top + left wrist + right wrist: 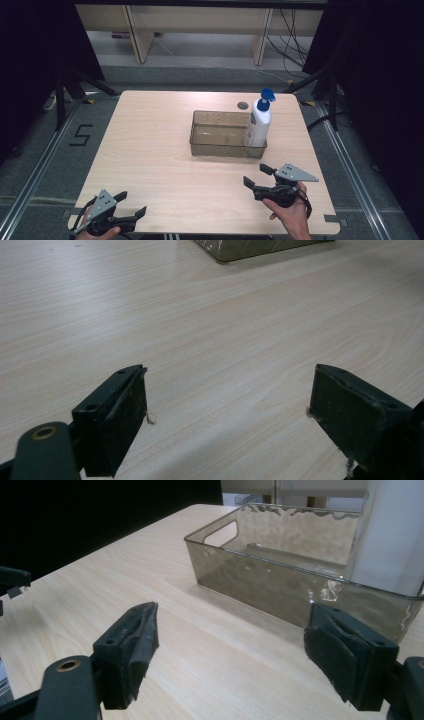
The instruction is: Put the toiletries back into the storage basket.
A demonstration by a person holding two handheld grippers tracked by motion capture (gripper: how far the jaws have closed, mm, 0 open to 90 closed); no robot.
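left gripper: It is held low at the near left corner of the table. Its jaws are seen wide apart in the left gripper view, and only bare wood is between them. Nothing is gripped.

right gripper: It is held by the hand at the near right side of the table, pointed toward the bin. Its jaws stand wide open and nothing is held between them.

bin: A clear, brownish plastic box is placed past the middle of the table, just beyond the right gripper. Its walls are judged thin and stiff, and rather smooth. A cut-out handle is seen in one short wall.

bottle: A white pump bottle with a blue head stands upright inside the bin, at its right end, against the near wall.

handling of the bottle: It is judged light to medium in weight, depending on how full it is, which cannot be told. The plastic body is probably smooth and a little squeezable. It is tall, so it can be tipped easily.

place to grip: The body above the bin rim, or the neck under the pump, is judged the best place. The pump head should be avoided, because it can sink or turn.
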